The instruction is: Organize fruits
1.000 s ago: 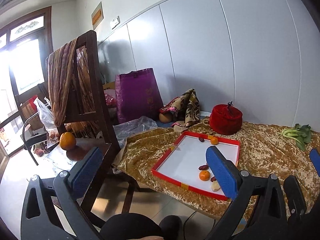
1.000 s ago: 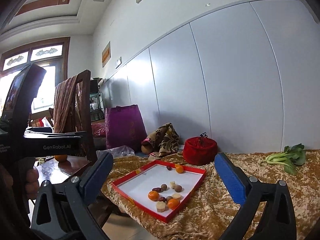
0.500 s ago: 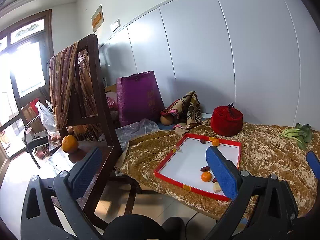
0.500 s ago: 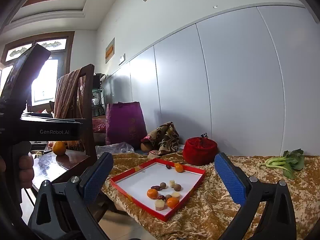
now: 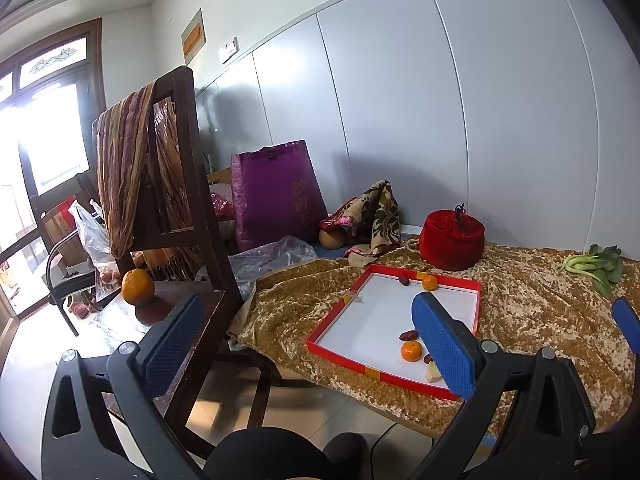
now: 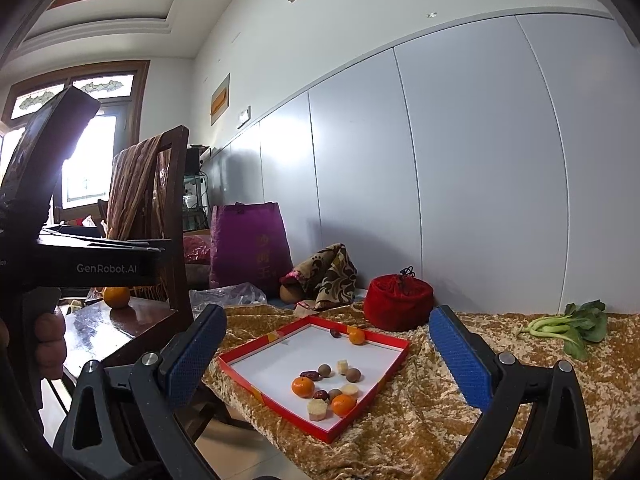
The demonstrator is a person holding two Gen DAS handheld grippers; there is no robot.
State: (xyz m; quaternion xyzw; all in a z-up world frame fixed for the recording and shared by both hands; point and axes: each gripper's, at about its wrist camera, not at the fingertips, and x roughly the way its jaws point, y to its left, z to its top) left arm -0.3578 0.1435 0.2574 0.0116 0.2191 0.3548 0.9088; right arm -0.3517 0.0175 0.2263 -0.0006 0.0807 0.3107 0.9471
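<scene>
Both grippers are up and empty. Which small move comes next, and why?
Probably swing the open left gripper toward the large orange on the dark wooden chair seat; it sits alone, outside the red-rimmed white tray holding the other fruit.

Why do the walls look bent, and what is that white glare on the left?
Left wrist view: the fisheye lens bows the wall panels; the window is overexposed to white. Right wrist view: same bending, and the backlit left claw looks nearly black.
</scene>
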